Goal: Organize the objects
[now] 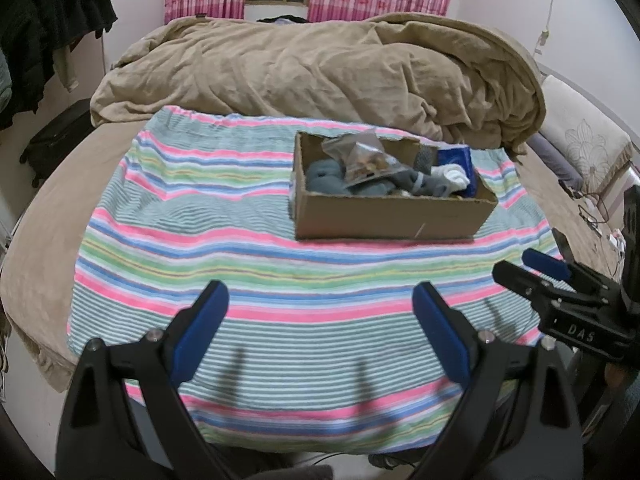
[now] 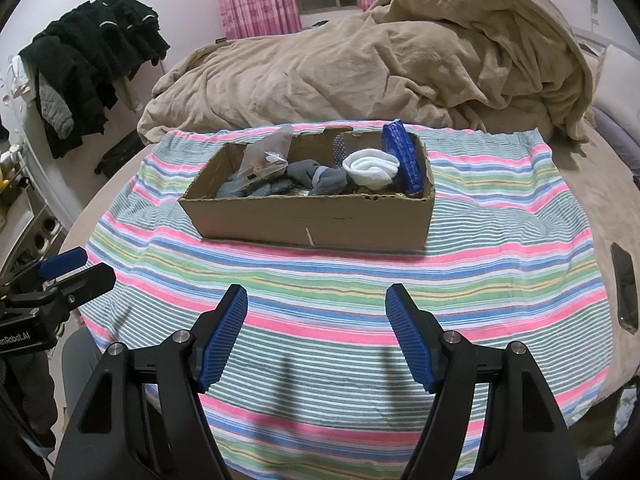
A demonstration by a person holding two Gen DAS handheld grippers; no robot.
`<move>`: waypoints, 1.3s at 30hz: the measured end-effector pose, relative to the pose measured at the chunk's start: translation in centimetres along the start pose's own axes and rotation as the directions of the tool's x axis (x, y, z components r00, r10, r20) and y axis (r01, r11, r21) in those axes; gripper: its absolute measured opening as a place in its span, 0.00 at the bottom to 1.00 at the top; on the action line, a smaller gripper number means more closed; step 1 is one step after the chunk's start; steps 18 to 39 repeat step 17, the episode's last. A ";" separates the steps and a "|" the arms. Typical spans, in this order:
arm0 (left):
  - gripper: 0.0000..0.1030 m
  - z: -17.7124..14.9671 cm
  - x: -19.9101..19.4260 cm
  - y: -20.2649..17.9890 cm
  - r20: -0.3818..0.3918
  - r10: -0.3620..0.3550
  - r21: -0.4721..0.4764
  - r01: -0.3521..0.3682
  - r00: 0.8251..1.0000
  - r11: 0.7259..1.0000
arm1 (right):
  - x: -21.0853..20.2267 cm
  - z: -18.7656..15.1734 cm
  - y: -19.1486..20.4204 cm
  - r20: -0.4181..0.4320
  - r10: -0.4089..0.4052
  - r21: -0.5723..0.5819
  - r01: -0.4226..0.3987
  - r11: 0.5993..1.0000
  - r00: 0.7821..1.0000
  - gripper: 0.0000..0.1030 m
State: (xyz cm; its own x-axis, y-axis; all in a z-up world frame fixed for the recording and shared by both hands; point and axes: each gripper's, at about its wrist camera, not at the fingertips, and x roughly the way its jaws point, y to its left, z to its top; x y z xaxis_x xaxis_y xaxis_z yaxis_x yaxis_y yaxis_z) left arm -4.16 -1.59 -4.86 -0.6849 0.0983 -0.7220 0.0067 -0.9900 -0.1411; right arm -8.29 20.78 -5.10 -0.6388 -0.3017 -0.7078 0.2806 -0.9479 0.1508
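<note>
A cardboard box point(image 1: 384, 218) point(image 2: 312, 220) stands on a striped cloth point(image 1: 240, 240) point(image 2: 480, 264) on the bed. It holds grey socks point(image 1: 328, 178) point(image 2: 316, 178), a rolled white sock point(image 1: 454, 176) point(image 2: 372, 168), a clear plastic bag point(image 1: 366, 158) point(image 2: 266, 156) and a blue packet point(image 1: 456, 158) point(image 2: 404, 160). My left gripper point(image 1: 320, 300) is open and empty over the cloth's near part, well short of the box. My right gripper point(image 2: 316, 304) is open and empty, also short of the box. Each gripper shows at the other view's edge, the right one point(image 1: 520, 268) and the left one point(image 2: 80, 266).
A crumpled tan blanket point(image 1: 320, 72) point(image 2: 380, 60) is heaped behind the box. Dark clothes point(image 2: 92, 60) hang at the left wall. A dark phone point(image 2: 624, 288) lies on the bed right of the cloth. Cables point(image 1: 592, 212) lie at the right.
</note>
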 end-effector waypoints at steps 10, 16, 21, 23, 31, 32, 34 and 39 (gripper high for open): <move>0.92 -0.1 0.1 -0.1 0.008 0.001 -0.004 -0.001 1.000 1.000 | 0.3 -0.1 -0.1 -0.004 0.009 0.000 -0.009 1.000 1.000 0.72; 0.92 -0.2 0.5 0.1 0.019 -0.005 -0.002 0.005 1.000 1.000 | 0.7 -0.2 -0.3 -0.009 0.010 0.005 -0.010 1.000 1.000 0.72; 0.92 -0.1 0.7 0.3 0.019 -0.004 -0.001 0.004 1.000 1.000 | 0.8 -0.2 -0.4 -0.011 0.011 0.006 -0.011 1.000 1.000 0.72; 0.92 -0.1 0.7 0.3 0.019 -0.004 -0.001 0.004 1.000 1.000 | 0.8 -0.2 -0.4 -0.011 0.011 0.006 -0.011 1.000 1.000 0.72; 0.92 -0.1 0.7 0.3 0.019 -0.004 -0.001 0.004 1.000 1.000 | 0.8 -0.2 -0.4 -0.011 0.011 0.006 -0.011 1.000 1.000 0.72; 0.92 -0.1 0.7 0.3 0.019 -0.004 -0.001 0.004 1.000 1.000 | 0.8 -0.2 -0.4 -0.011 0.011 0.006 -0.011 1.000 1.000 0.72; 0.92 -0.1 0.7 0.3 0.019 -0.004 -0.001 0.004 1.000 1.000 | 0.8 -0.2 -0.4 -0.011 0.011 0.006 -0.011 1.000 1.000 0.72; 0.92 -0.1 0.7 0.3 0.019 -0.004 -0.001 0.004 1.000 1.000 | 0.8 -0.2 -0.4 -0.011 0.011 0.006 -0.011 1.000 1.000 0.72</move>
